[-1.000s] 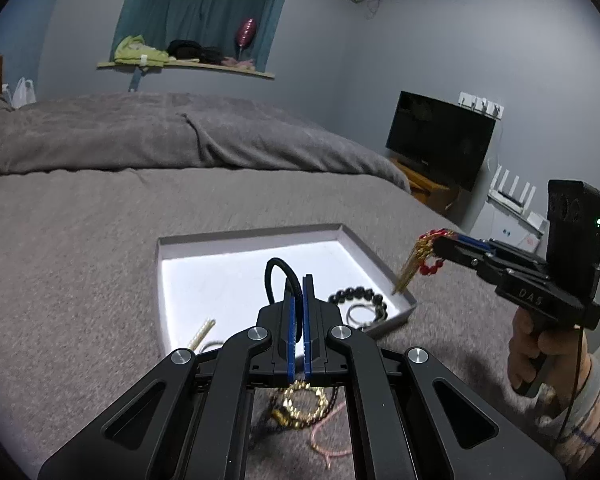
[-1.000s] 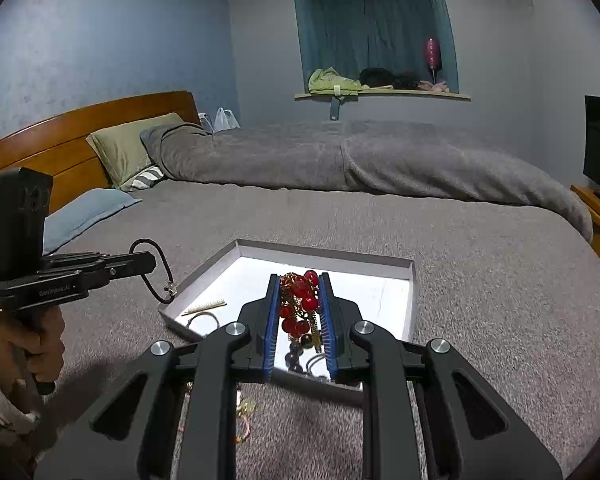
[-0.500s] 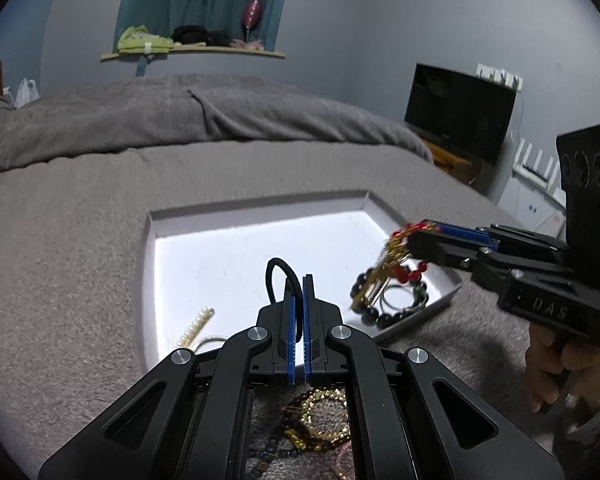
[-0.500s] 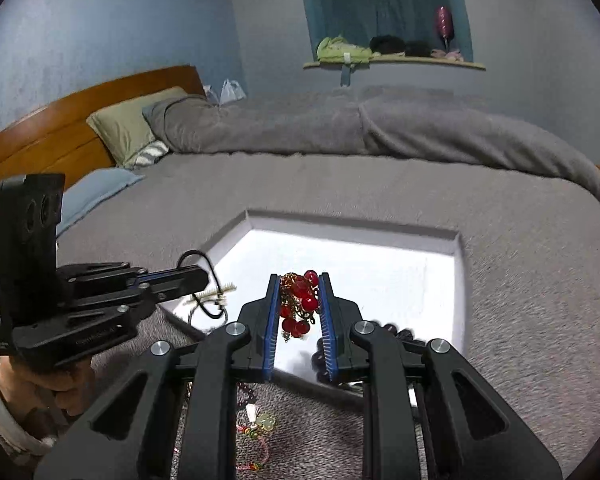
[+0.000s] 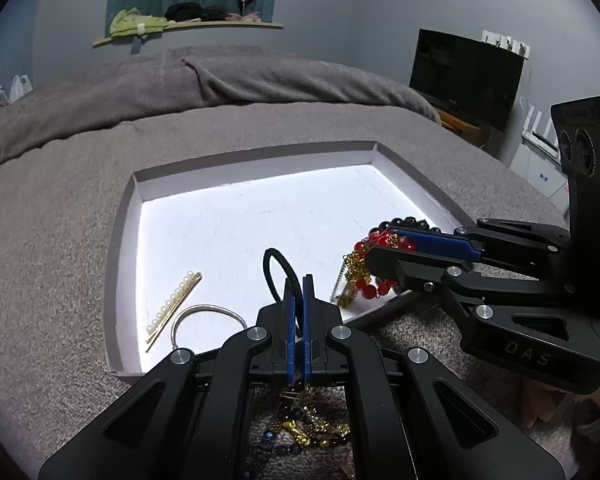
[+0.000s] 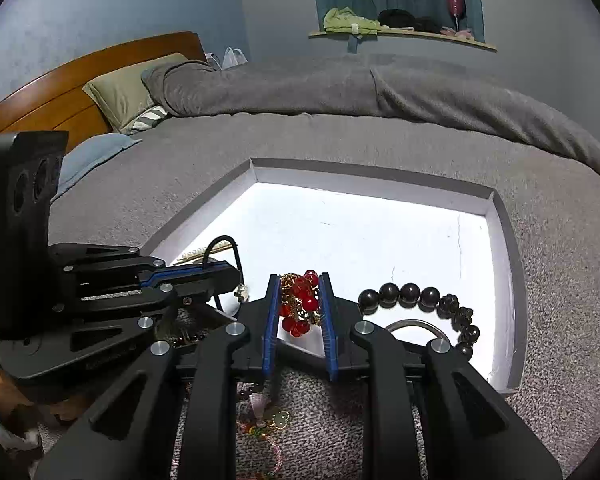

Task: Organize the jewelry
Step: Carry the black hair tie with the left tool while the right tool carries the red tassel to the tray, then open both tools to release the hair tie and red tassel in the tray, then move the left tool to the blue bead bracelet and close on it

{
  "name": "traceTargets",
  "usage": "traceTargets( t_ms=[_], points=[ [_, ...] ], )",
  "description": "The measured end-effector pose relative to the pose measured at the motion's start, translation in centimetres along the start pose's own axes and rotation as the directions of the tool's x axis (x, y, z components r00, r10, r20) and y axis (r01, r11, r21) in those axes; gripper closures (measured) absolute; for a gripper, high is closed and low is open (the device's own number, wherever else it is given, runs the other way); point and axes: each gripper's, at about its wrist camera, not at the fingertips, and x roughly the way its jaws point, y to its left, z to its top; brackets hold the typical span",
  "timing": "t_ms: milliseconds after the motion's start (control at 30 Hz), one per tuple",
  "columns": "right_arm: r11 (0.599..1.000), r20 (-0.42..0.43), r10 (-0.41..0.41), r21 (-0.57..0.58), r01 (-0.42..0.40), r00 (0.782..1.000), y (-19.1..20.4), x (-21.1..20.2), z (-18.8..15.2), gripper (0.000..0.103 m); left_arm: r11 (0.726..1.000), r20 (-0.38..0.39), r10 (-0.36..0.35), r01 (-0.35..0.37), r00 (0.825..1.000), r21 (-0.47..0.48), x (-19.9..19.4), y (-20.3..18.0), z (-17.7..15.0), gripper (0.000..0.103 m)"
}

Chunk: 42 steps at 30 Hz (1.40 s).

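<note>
Beside tray (image 5: 124, 216): pearl clip (image 5: 174, 306), bangle (image 5: 208, 312), dark beads (image 6: 420, 296).

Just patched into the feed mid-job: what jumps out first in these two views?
The bright white tray on the grey bed dominates both views. Over its near edge, the right gripper pinches a red-bead and gold-chain piece, and the left gripper is shut on a black hair tie.

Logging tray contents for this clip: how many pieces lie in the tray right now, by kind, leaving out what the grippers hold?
Silver bangles: 2
Black bead bracelet: 1
Pearl hairpin: 1
Total: 4
</note>
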Motion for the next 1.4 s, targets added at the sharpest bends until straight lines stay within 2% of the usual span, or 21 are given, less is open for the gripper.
traceTargets(
  t_ms=[100,167,233,267,333,367,433,500,767,867,1100,1133,1200,1400],
  points=[
    [1.0,-0.013,-0.001,0.013,0.001,1.0,-0.3,0.3,-0.1,0.084,1.0,-0.002,0.007,-0.007,1.0,-0.002,0.0,0.1,0.0,0.098],
    [1.0,-0.015,-0.002,0.018,0.002,1.0,-0.5,0.3,-0.2,0.084,1.0,-0.002,0.014,-0.014,1.0,0.0,-0.1,0.0,0.0,0.088],
    [1.0,-0.017,-0.006,0.017,0.006,1.0,-0.5,0.4,-0.2,0.083,1.0,0.011,0.024,-0.024,1.0,0.002,-0.5,-0.1,-0.1,0.074],
    [1.0,-0.017,-0.008,0.017,0.008,1.0,-0.5,0.4,-0.3,0.082,1.0,0.013,0.027,-0.027,1.0,0.004,-0.5,-0.2,-0.1,0.07],
    [1.0,-0.013,-0.012,0.018,0.012,1.0,-0.6,0.3,-0.3,0.075,0.999,0.019,0.036,-0.036,0.999,0.011,-0.7,-0.2,-0.1,0.059],
    [1.0,-0.008,-0.016,0.018,0.016,1.0,-0.5,0.1,-0.3,0.066,0.999,0.02,0.038,-0.039,0.999,0.013,-0.8,-0.3,0.0,0.054],
    [0.999,0.005,-0.027,0.019,0.027,1.0,-0.6,-0.1,-0.3,0.066,0.999,0.029,0.044,-0.045,0.999,0.018,-1.0,-0.4,0.0,0.043],
    [0.999,0.011,-0.028,0.02,0.028,1.0,-0.6,-0.3,-0.3,0.065,0.999,0.039,0.048,-0.049,0.998,0.02,-1.3,-0.4,0.0,0.037],
    [0.997,0.036,-0.068,0.03,0.067,0.997,-1.2,-1.6,-0.7,0.064,0.996,0.07,0.082,-0.083,0.994,0.019,-2.9,0.2,-0.1,0.036],
    [0.996,0.042,-0.08,0.038,0.079,0.996,-1.6,-2.4,-1.1,0.064,0.995,0.082,0.095,-0.096,0.992,0.01,-3.8,0.8,-0.5,0.028],
    [0.994,0.034,-0.103,0.037,0.102,0.994,-1.8,-3.7,-2.3,0.064,0.995,0.073,0.104,-0.103,0.992,-0.009,-5.4,1.9,-2.0,0.028],
    [0.994,0.034,-0.105,0.037,0.103,0.994,-1.8,-3.8,-2.4,0.063,0.995,0.071,0.104,-0.103,0.992,-0.013,-5.7,2.0,-2.3,0.028],
    [0.994,0.036,-0.107,0.032,0.106,0.994,-1.6,-4.2,-2.7,0.051,0.995,0.067,0.1,-0.099,0.993,-0.021,-6.1,2.2,-2.7,0.028],
    [0.995,0.04,-0.099,0.009,0.098,0.994,-0.6,-5.1,-3.5,0.049,0.994,0.044,0.098,-0.096,0.994,-0.043,-7.2,2.8,-4.4,0.028]
  ],
)
